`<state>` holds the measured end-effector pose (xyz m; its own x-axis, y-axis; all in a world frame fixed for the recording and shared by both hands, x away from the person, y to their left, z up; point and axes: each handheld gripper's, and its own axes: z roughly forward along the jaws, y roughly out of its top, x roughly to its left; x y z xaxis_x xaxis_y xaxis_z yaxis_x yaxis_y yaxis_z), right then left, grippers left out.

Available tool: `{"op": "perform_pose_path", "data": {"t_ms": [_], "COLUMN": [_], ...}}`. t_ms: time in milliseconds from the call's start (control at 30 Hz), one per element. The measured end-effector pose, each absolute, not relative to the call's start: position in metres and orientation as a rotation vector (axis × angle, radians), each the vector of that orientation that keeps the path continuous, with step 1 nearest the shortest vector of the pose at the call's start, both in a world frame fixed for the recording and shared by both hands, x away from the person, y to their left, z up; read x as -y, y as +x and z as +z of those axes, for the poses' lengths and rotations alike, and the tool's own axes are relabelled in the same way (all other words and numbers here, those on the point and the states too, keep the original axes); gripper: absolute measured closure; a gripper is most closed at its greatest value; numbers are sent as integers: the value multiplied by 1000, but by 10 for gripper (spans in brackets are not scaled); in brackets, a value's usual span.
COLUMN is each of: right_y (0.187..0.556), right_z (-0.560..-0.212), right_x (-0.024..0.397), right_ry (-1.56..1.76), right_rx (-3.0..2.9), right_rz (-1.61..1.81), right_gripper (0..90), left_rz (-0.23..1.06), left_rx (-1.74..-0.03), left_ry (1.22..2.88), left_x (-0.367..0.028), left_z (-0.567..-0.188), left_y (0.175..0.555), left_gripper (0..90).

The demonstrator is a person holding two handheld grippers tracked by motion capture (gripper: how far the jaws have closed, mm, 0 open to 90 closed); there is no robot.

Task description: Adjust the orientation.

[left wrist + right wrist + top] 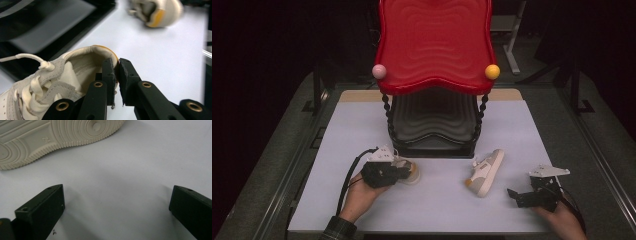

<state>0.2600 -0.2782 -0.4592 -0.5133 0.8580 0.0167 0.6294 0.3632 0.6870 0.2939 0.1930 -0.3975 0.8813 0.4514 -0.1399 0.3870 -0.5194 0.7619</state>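
Two small cream-white sneakers lie on a pale grey table (437, 200). Each has a white upper with beige suede panels, thick white laces, a ribbed off-white sole and an orange patch at the heel.

The left shoe (408, 170) sits at about 8 o'clock from the table's middle, just in front of a two-tier rack. In the left gripper view this shoe (57, 82) fills the lower left, its padded heel collar curving up toward the centre and one knotted lace end trailing off to 9 o'clock.

The right shoe (484, 172) lies at about 4 o'clock from the table's middle, tipped on its side with its toe pointing toward 1 o'clock. The right gripper view shows its sole (50, 137) at 11 o'clock, with round tread rings and a moulded number.

There are two shoes, two grippers and one rack. The rack has a red wavy upper tray (435, 45), a black lower tray (432, 127), twisted black posts, and two balls on its front corners, one pink (379, 71) and one yellow (492, 71).

The left gripper (116, 71) has its jaws almost together, pinching the heel collar of the left shoe, one pad inside the shoe and one outside. In the high view the left gripper (404, 171) rests over that shoe's heel.

The right gripper (513, 193), at about 4 o'clock near the table's edge, has its jaws spread wide, holding nothing, above bare table, apart from the right shoe.
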Motion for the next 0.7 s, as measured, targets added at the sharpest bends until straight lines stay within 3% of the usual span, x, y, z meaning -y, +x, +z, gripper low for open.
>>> {"op": "perform_pose_path", "data": {"t_ms": [333, 700], "right_y": [260, 260], "right_z": [-459, -459], "right_x": [278, 278], "right_ry": [1305, 1306], "right_rx": [-2285, -2286], "right_rz": [922, 921], "right_gripper": [0, 0], "left_rz": [2, -27], "left_rx": [-509, -531], "left_ry": [2222, 2197], "left_x": [-189, -219], "left_z": [-396, -395], "left_y": [261, 240], "left_gripper": [828, 805]}}
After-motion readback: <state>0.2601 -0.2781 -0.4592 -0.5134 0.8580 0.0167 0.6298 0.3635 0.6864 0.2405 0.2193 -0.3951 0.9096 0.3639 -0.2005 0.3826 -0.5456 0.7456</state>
